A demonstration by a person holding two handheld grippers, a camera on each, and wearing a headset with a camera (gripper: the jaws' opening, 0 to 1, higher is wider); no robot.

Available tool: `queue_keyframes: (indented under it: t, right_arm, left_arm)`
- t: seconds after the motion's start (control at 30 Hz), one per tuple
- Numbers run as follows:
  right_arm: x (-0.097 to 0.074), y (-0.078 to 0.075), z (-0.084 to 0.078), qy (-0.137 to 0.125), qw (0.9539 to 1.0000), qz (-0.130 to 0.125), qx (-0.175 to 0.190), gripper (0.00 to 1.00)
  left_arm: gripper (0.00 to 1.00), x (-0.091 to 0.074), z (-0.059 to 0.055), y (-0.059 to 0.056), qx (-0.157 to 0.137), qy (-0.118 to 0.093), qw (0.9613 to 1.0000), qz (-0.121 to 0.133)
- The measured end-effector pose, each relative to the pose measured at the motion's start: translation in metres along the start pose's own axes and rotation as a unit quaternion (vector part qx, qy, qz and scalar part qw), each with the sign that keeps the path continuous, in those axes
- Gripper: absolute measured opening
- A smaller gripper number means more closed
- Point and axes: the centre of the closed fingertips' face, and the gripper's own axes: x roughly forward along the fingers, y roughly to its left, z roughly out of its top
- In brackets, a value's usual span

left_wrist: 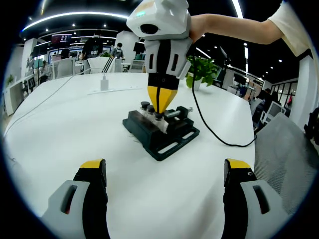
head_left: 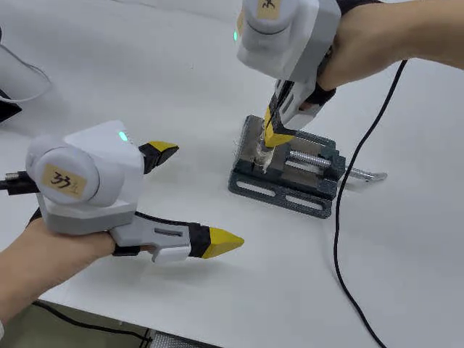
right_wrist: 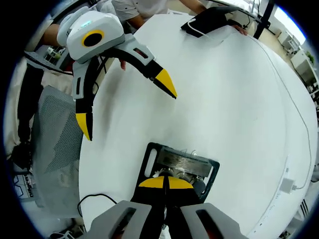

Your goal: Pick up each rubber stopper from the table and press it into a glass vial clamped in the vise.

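White worktop (head_left: 181,80) bare toward 10 o'clock; near edge close under left tongs (head_left: 196,196), spread, at 8 o'clock of vise (head_left: 290,192). Right tongs (head_left: 274,138) pressed together, tips down on vials (head_left: 262,156) clamped there, black stoppers (left_wrist: 145,105) seated. Cable (head_left: 341,217) at 3 o'clock.

The left gripper (head_left: 194,196) and right gripper (head_left: 274,138) are built alike: rounded white housings, black jaws with yellow wedge tips, and a tan label (head_left: 64,181) bearing a handwritten mark. A green light (head_left: 123,136) glows on the left one's housing, and a black cable (head_left: 341,239) trails from the right one. The person wears a pale short sleeve (left_wrist: 291,25).
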Motion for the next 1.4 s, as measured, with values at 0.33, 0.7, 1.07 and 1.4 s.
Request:
queue_keyframes:
  t: [0.33,0.7,1.07,1.4]
  right_arm:
    - [0.002,0.003,-0.001,-0.031,0.9995,-0.01,-0.003,0.0]
    - [0.001,0.002,-0.001,0.032,0.9991,-0.029,0.005,0.0]
    - [-0.001,0.003,-0.001,-0.019,0.9987,-0.034,0.033,0.0]
    - [-0.003,0.006,-0.001,-0.043,0.9974,-0.055,0.012,0.0]
  left_arm:
    - [0.98,0.001,0.002,-0.003,0.003,0.003,1.0,-0.004]
    - [0.97,0.003,0.013,-0.009,0.014,0.001,0.9999,-0.007]
    - [0.97,-0.01,0.029,-0.009,0.029,-0.006,0.9996,0.004]
    - [0.97,-0.018,0.038,-0.003,0.028,-0.017,0.9991,0.027]
